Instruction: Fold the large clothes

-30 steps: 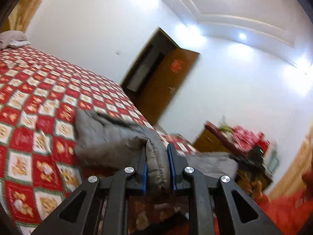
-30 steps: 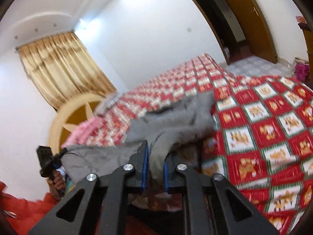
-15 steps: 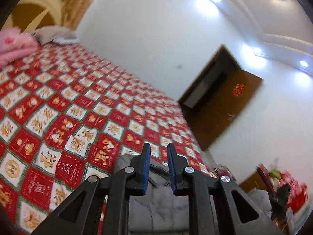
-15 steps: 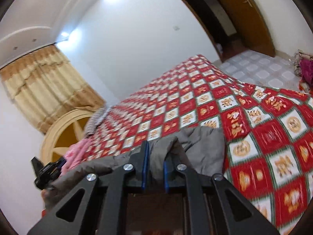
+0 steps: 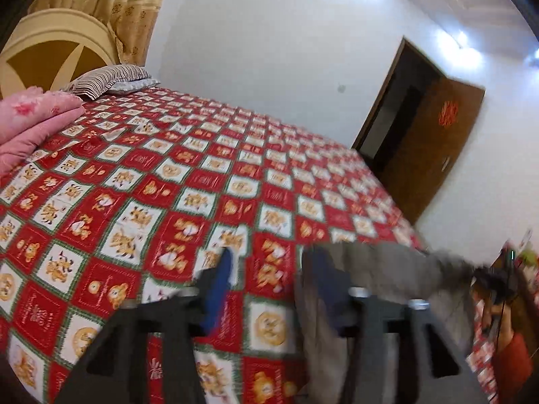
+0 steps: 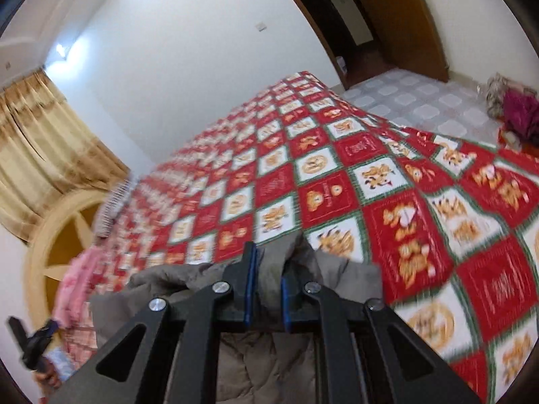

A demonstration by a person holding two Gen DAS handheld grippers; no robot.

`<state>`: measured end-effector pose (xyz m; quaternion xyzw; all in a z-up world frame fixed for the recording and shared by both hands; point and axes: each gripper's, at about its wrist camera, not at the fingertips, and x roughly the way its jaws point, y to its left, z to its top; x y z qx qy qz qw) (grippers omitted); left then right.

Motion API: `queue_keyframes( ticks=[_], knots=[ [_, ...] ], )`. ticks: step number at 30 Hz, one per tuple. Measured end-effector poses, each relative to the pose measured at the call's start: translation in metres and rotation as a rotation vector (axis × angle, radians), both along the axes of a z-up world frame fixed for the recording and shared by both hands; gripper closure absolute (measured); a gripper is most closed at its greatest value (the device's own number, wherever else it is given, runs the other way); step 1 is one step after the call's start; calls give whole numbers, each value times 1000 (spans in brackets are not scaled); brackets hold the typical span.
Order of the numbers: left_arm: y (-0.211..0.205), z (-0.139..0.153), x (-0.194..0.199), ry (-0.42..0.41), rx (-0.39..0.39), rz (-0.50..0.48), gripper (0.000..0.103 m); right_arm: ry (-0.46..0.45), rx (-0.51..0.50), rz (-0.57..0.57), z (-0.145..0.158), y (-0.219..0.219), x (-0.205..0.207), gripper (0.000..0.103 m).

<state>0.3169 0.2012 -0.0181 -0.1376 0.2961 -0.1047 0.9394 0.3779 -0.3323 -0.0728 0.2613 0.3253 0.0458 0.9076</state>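
Garment edge pinched in right gripper, left gripper spread wide over bedspread.

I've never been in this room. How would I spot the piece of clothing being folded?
Find the big bed with the red-and-white checked cover. At its near edge lies a rumpled grey padded garment, with a fold pinched in the right gripper. It is the only plain grey cloth there; the pink blanket and striped pillow sit far off by the headboard.

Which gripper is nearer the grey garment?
Right. The right gripper has its jaws clamped on the grey garment; the left gripper is open beside it, holding nothing.
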Motion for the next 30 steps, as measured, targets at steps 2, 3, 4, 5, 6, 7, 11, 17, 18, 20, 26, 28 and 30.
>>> queue_keyframes(
  ticks=[2,3,4,5,6,7,11,17,18,20,26,28,30],
  knots=[
    [-13,-15,6,23,23,-19,41,47,-20,-7,-22,1,20,83],
    [-19,-21,12,40,14,-31,40,72,-21,-16,-33,0,28,83],
    [-25,-26,17,55,0,-42,39,103,-4,-23,-42,-3,33,82],
    [-31,-29,23,66,-14,-53,39,134,45,-19,-48,-7,36,76],
    [-41,-36,33,84,-33,-80,39,143,115,-12,-51,-13,35,68],
    [-51,-40,41,100,-37,-106,38,129,169,-8,-48,-17,30,65],
    [-91,-59,71,144,9,-175,36,-22,234,2,-6,-36,-13,0],
    [-105,-92,101,227,-108,-198,36,-43,-130,36,34,-29,-51,0],
    [-107,-97,106,241,-137,-205,36,-18,-190,47,31,-23,-47,0],
    [-116,-101,114,260,-148,-222,36,10,-229,73,22,-11,-34,0],
    [-136,-105,124,288,-83,-226,36,176,-457,135,-36,30,32,38],
    [-139,-103,128,282,-68,-219,60,244,-449,174,-55,36,40,85],
    [-145,-96,129,260,-34,-225,79,199,-552,100,-55,43,26,87]
  ],
)
